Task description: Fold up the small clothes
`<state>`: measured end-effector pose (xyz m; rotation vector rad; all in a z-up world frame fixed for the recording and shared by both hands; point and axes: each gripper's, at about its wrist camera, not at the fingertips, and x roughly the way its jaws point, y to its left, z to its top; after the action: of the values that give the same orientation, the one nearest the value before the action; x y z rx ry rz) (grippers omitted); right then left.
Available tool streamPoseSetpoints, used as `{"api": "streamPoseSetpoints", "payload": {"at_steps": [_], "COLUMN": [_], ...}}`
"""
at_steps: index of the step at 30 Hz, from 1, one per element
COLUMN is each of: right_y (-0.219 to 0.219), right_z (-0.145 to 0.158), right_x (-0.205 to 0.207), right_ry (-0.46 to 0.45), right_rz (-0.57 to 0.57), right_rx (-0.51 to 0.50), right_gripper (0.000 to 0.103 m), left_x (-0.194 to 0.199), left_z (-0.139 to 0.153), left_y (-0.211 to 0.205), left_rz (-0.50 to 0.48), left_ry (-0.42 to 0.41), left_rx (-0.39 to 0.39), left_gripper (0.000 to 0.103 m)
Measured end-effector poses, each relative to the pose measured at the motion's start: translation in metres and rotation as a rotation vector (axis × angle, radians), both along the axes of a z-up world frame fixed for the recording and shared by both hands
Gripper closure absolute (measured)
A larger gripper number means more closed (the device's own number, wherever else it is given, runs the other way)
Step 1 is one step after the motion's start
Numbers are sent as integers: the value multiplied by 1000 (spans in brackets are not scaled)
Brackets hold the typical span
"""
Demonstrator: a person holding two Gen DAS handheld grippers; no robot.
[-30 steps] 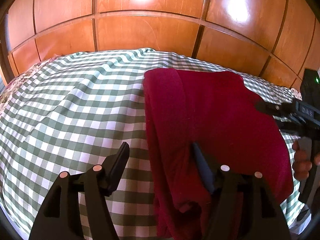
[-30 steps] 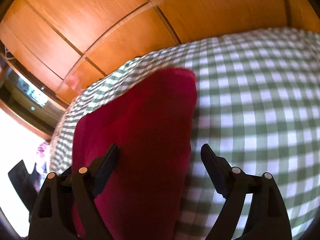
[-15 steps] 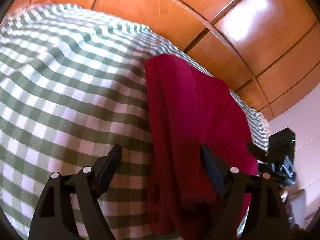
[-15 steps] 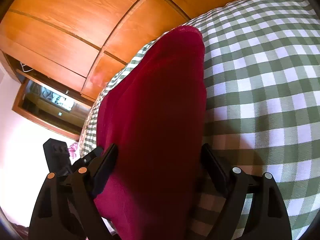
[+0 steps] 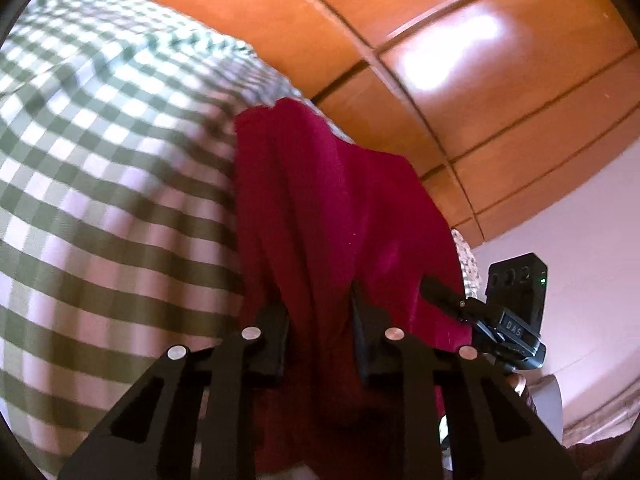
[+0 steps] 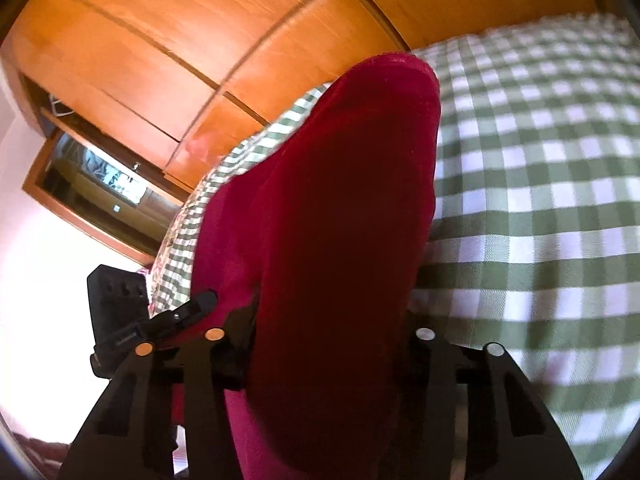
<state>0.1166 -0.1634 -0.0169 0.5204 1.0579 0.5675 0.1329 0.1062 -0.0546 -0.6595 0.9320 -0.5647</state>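
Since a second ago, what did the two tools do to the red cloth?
Both went from open to closed. The left tool pinched the near edge of the dark red cloth garment, and the right tool closed on its own fold of that garment. The garment has stayed on the green-and-white checked cover.

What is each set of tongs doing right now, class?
Left tongs: closed on the red garment.
Right tongs: closed on the same red garment, over the checked cloth.
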Motion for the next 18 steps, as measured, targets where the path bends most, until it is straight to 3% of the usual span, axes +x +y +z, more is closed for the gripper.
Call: {"api": "streamPoseSetpoints", "payload": {"at_steps": [5,10,14,18], "right_y": [-25,-85,-142,-196], "right_z": [41,75,81,73], "right_x": [-22,-36,-49,-64], "right_ry": [-109,-186,-189,-165], "right_rz": [-28,-138,-254,-377], "right_rx": [-29,-85,-132,-163], "right_gripper": [58,58,58,58], "left_x": [8,35,58,72], "left_z": [31,55,66,63], "left_y": [-49,-121,-193,-261], "left_rz": [-86,-211,-317,-409], "left_ry": [-66,-114,-132,-137], "left_rx": [-8,13,54,153], "left_gripper": [81,81,81,80]}}
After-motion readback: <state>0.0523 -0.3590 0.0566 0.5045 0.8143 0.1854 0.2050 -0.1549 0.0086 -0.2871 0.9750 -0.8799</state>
